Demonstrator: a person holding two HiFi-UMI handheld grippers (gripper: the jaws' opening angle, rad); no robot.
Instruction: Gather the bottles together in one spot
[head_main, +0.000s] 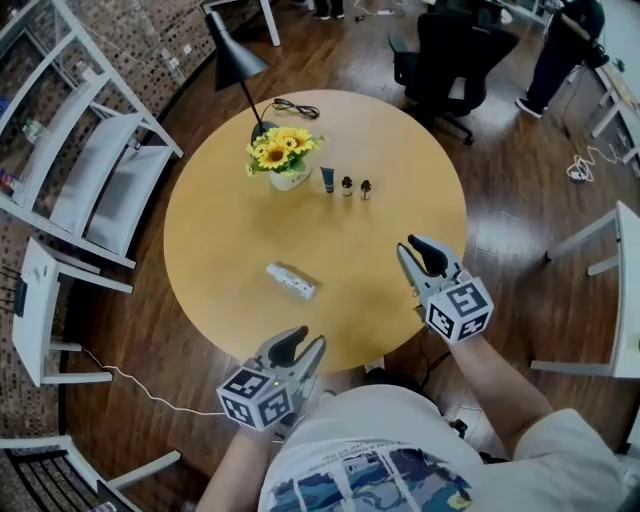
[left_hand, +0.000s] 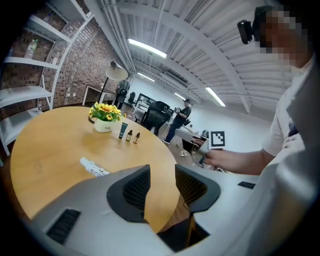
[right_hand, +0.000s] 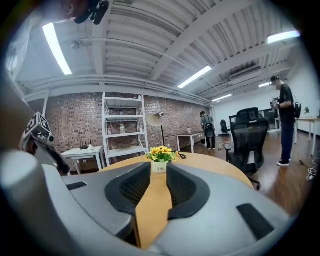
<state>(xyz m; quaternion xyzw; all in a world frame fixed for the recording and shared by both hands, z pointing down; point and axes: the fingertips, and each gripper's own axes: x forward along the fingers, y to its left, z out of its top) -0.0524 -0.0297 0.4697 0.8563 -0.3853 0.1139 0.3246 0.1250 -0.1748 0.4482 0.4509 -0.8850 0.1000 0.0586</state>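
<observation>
Reaching for the stray looks to me like the step in hand. The white bottle (head_main: 291, 281) lies on its side toward 7 o'clock from the middle of the surface (head_main: 220, 230), well apart from the rest. The teal tube (head_main: 327, 180) and the two dropper bottles (head_main: 347, 185) stand upright in a short row toward 12 o'clock, just beside the sunflower pot (head_main: 288, 178) on its 3 o'clock side.

My left tongs (head_main: 303, 342) hover at the 6 o'clock rim, spread, with nothing between them. My right tongs (head_main: 412, 248) hang at the 4 o'clock rim, also spread and empty, aimed across the surface at the pot.

The left tongs are nearer, so I would use them. The bottle's long axis runs roughly from 10 to 4 o'clock, so I want my wrist rolled until the pads straddle it the short way at mid-barrel. A round body on smooth wood will probably roll if one pad lands first, so I come in low and close both sides squarely.

For the drop, I would aim for the free end of the row, on the 3 o'clock side of the last dropper bottle. Those small bottles look easy to tip, so I leave a little room there. The right tongs are best kept out of that path.
</observation>
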